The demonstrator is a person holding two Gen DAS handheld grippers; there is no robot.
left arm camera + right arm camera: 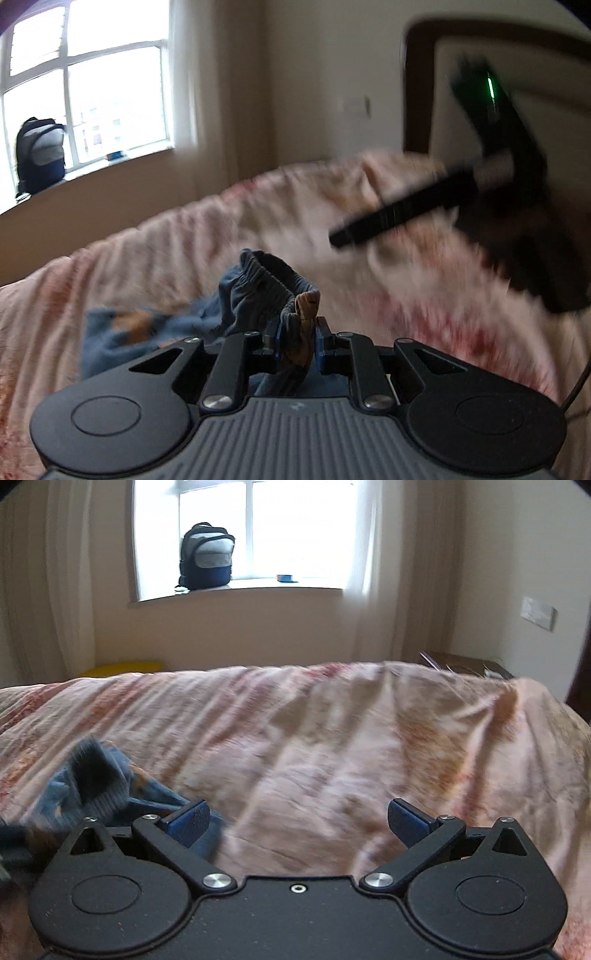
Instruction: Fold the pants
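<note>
The pants [255,288] are blue-grey with an elastic waistband and tan patches, bunched on the pink bed cover [184,240]. My left gripper [298,341] is shut on a fold of the waistband and holds it up off the bed. In the left wrist view my right gripper [509,177] shows as a blurred black shape at the upper right, above the bed. In the right wrist view my right gripper [298,821] is open and empty over the cover, with the pants [96,779] bunched just left of its left fingertip [188,821].
The bed cover [332,738] fills both views. A window sill behind the bed holds a dark backpack [207,557] and a small blue object [286,578]. A dark headboard [417,92] stands at the right. A yellow object [122,666] lies beyond the bed.
</note>
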